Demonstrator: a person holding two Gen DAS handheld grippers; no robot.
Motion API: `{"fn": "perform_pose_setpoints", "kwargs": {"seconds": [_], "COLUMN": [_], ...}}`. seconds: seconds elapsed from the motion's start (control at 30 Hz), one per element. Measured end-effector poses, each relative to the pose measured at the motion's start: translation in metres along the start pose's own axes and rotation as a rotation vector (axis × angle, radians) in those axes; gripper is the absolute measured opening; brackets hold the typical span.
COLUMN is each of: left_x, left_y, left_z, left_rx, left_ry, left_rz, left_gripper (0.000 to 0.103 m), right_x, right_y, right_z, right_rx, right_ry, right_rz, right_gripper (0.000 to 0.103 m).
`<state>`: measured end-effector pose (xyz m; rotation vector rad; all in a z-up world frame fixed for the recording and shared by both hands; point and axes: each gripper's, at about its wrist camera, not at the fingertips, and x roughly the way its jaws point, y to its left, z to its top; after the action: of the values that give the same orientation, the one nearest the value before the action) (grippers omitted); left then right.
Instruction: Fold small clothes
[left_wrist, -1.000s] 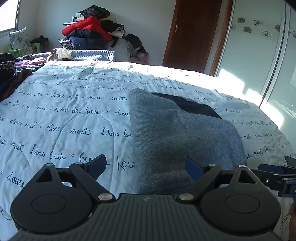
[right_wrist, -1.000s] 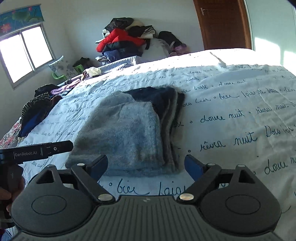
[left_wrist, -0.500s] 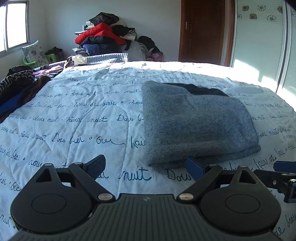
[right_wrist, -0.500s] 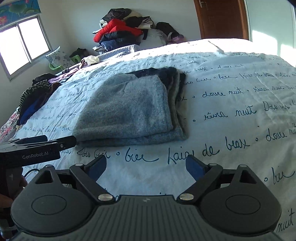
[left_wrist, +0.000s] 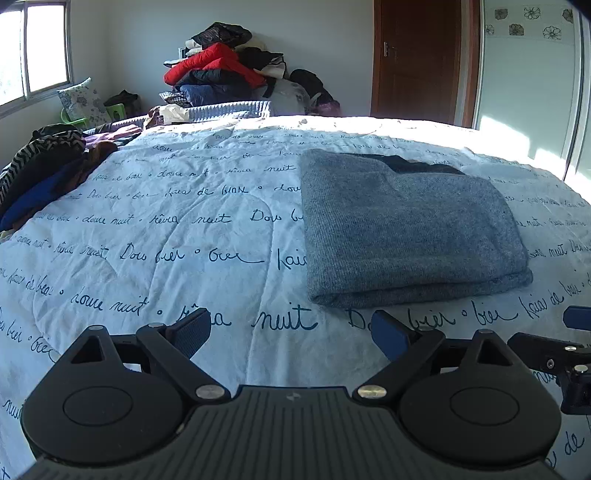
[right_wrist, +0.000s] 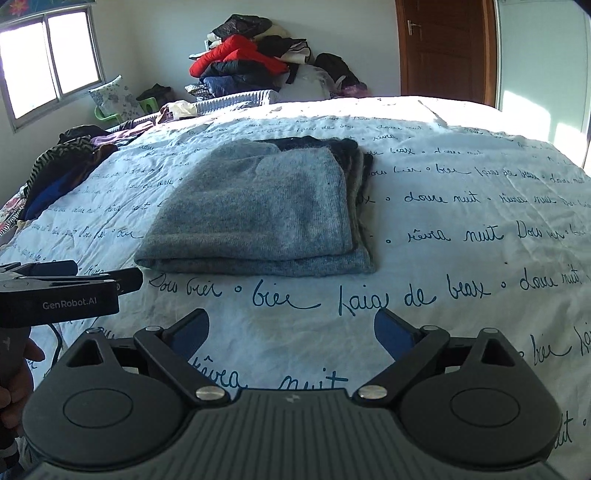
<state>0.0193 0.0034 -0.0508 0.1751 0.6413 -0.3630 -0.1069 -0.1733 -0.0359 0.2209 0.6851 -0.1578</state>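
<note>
Both grippers have drawn back from the folded grey sweater (left_wrist: 402, 229), which lies on the bed (left_wrist: 184, 229) just ahead of released, empty left fingers (left_wrist: 194, 329) and right fingers (right_wrist: 391, 332); this fold appears finished.

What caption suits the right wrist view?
Open right claw hovers before a folded grey sweater on the script-printed bedspread.
</note>
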Motion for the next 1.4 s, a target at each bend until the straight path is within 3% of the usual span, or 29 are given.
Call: {"fn": "perform_pose_setpoints", "kwargs": {"seconds": [0.7, 1.03, 1.4], "left_x": [0.02, 0.024, 0.026], "left_y": [-0.003, -0.001, -0.001], "left_z": [-0.018, -0.021, -0.022], "left_rx": [-0.031, -0.045, -0.043], "left_ry": [0.031, 0.035, 0.036], "left_rz": [0.061, 0.067, 0.068], "left_gripper": [0.095, 0.102, 0.102], "right_x": [0.015, 0.018, 0.018], "right_y": [0.001, 0.0, 0.0], "right_z": [-0.01, -0.011, -0.011], "right_rx": [-0.01, -0.007, -0.006], "right_ry": [0.009, 0.007, 0.005], "right_rz": [-0.034, -0.029, -0.031], "right_gripper": [0.097, 0.097, 0.097]}}
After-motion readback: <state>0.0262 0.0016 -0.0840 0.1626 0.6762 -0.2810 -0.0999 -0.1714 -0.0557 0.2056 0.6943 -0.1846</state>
